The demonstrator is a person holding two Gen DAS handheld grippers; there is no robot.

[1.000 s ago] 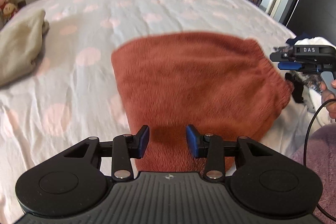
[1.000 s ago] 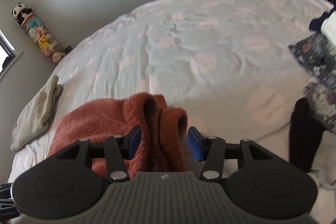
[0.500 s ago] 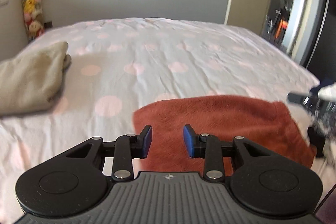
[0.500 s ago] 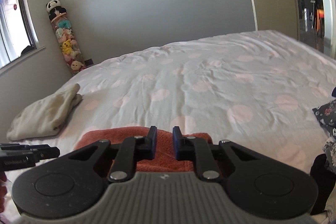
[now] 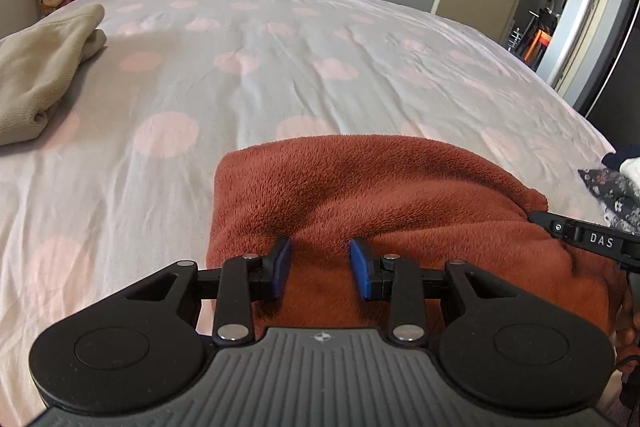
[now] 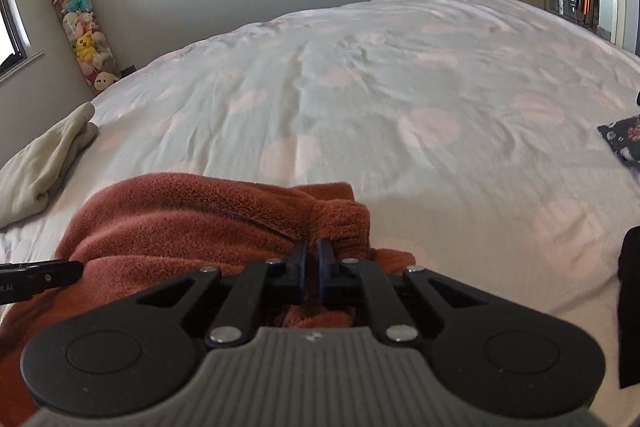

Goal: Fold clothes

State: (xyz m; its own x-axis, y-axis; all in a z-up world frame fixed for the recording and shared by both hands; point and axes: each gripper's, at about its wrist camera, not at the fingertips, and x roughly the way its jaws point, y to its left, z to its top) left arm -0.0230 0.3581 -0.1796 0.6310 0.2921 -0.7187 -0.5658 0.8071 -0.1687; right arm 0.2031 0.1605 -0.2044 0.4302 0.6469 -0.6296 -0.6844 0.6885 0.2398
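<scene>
Rust fleece garment [image 5: 392,195] is being folded — right gripper [image 6: 311,269] pinched on its cuff, left gripper [image 5: 319,269] gaping wide — smoothing probably needed next.

left claw [image 5: 320,269]: jaws stood apart, blue pads [image 5: 280,267] over the near edge of the fleece
rust fleece garment [image 5: 380,195]: lay folded on the bed [image 5: 280,67]
right claw [image 5: 588,237]: only partly seen at right edge, against garment
beige garment [image 5: 36,75]: bundled far left
floral clothes [image 5: 616,187]: right edge
</scene>
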